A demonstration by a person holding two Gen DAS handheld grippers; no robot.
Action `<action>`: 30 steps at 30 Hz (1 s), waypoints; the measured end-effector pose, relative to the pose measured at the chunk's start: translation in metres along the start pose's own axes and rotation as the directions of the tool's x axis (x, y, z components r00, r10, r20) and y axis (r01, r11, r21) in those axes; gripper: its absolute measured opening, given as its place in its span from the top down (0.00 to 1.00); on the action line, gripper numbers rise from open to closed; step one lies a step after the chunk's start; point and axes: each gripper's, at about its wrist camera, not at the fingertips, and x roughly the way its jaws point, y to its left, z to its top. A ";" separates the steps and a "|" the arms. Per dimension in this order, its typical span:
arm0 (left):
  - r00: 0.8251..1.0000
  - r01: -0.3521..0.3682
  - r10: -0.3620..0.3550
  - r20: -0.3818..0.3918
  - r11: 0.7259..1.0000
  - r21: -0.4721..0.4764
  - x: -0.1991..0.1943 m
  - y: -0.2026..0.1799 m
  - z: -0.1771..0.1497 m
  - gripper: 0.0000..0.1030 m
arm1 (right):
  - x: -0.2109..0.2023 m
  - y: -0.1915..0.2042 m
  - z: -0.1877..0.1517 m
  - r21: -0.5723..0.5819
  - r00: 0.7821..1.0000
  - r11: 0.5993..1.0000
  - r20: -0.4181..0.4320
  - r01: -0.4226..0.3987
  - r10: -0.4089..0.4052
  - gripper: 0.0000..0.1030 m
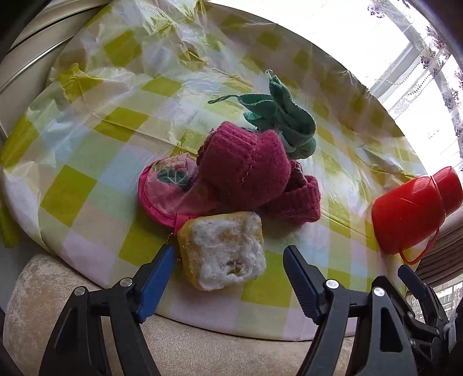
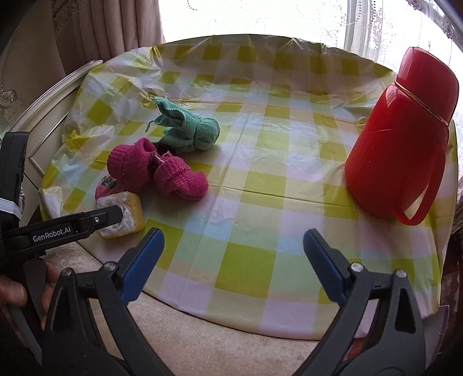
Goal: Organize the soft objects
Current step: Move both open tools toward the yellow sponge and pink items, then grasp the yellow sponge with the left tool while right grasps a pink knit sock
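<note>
The left gripper [image 1: 228, 263] has its blue-padded jaws spread wide, one on each side of the yellow sponge block with a frayed white face [image 1: 222, 251]. Neither pad visibly touches the sponge, which rests on the table near its front edge. In the right wrist view the same gripper [image 2: 115, 215] reaches in from the left, its black finger crossing in front of the sponge [image 2: 127, 214].

The right gripper [image 2: 233, 245] is also spread open and holds nothing — it hovers over a bare stretch of the yellow-and-white checked plastic tablecloth [image 2: 260, 179], well apart from the soft items.

Just behind the sponge lies a pink fabric pouch with a floral print [image 1: 167, 185], touching it at the rear left. A pair of magenta knitted socks [image 1: 254, 173] is heaped against the pouch, partly lying over it. Behind the socks sits a crumpled green terry cloth [image 1: 277, 115], in contact with them. All four soft items form one cluster on the left half of the round table as the right wrist view shows it.

A red plastic thermos jug with a loop handle [image 2: 402, 150] stands upright at the table's right side — well apart from the cluster. Lace curtains [image 2: 289, 17] hang behind the table.
</note>
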 end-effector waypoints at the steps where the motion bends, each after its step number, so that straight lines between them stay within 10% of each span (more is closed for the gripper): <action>1: 1.000 -0.027 0.027 -0.005 1.000 0.004 0.004 -0.003 0.002 0.25 | 0.002 -0.002 0.002 0.006 1.000 1.000 0.000 -0.001 0.001 0.05; 8: 0.992 -0.127 0.128 -0.023 0.991 0.047 0.023 -0.019 0.004 0.25 | 0.014 -0.009 0.010 0.020 1.000 1.000 -0.003 0.001 -0.001 0.05; 30: 0.990 0.027 0.006 0.138 0.971 -0.236 -0.007 0.042 -0.007 0.38 | 0.086 0.055 0.043 -0.160 0.987 0.979 -0.111 -0.130 0.113 0.05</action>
